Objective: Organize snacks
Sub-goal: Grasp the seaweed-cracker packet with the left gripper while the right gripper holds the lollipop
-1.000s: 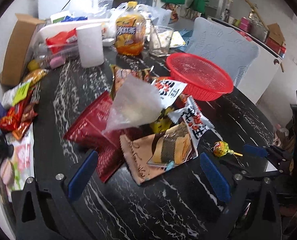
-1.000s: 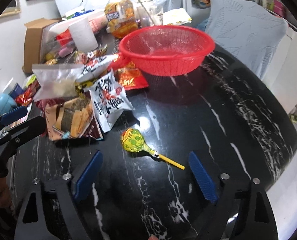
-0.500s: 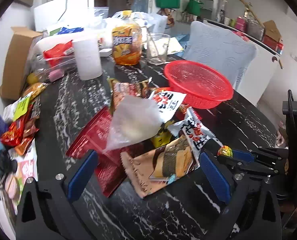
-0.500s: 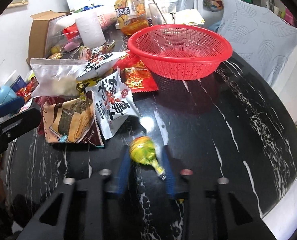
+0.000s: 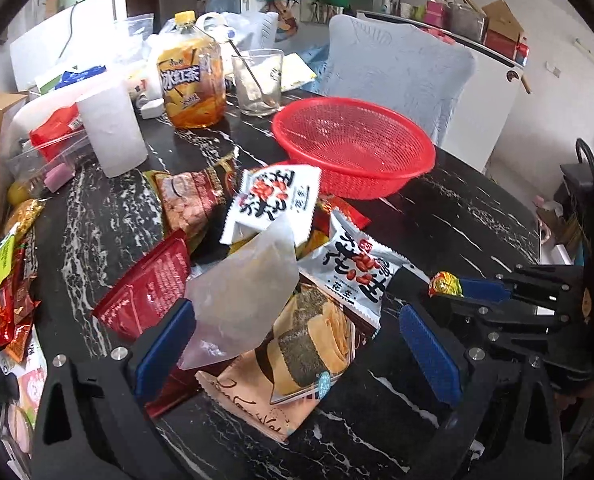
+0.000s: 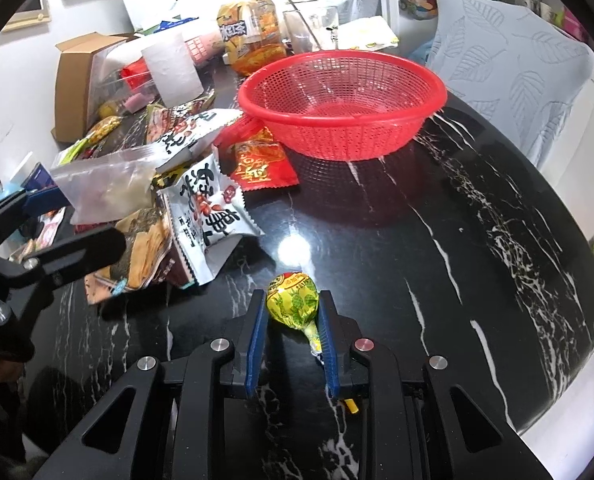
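Right wrist view shows the right gripper (image 6: 291, 320) clenched on a lollipop (image 6: 293, 300), the basket (image 6: 341, 114) empty, packets left of it unsorted.

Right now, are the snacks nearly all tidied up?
Not nearly. The red basket is empty. The right tool is shut on the lollipop; the left tool is open over the snack pile, which waits on the table.
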A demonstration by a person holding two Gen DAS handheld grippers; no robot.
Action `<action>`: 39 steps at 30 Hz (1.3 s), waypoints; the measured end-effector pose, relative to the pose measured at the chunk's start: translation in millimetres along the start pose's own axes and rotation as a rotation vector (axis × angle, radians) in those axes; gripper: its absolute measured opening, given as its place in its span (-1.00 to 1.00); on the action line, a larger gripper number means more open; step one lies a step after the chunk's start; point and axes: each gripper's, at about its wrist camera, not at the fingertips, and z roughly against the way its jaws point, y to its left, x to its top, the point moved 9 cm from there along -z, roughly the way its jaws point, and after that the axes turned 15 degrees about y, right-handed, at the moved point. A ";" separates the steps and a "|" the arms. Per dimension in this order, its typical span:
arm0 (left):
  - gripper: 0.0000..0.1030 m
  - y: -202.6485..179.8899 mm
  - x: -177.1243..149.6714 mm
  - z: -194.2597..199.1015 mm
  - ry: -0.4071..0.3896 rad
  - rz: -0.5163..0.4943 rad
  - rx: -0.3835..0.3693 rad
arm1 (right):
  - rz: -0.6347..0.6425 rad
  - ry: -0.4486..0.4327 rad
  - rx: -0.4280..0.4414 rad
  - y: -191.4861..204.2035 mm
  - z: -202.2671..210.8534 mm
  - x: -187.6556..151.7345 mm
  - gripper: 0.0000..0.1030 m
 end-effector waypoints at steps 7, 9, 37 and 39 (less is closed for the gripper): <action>0.99 3.1 -12.2 1.5 0.020 0.049 -0.024 | 0.001 0.008 0.008 2.0 -2.0 -1.5 -0.52; 0.99 4.5 -15.5 7.0 0.008 0.065 -0.025 | 0.005 0.008 0.008 3.1 -1.9 -1.1 -0.52; 0.99 -18.9 -9.5 2.9 -0.023 -0.045 -0.135 | -0.002 0.009 0.024 -1.9 0.7 -4.1 -0.52; 0.98 -8.4 -9.8 -4.3 -0.005 -0.019 -0.091 | -0.005 0.009 0.022 -2.1 0.7 -3.6 -0.52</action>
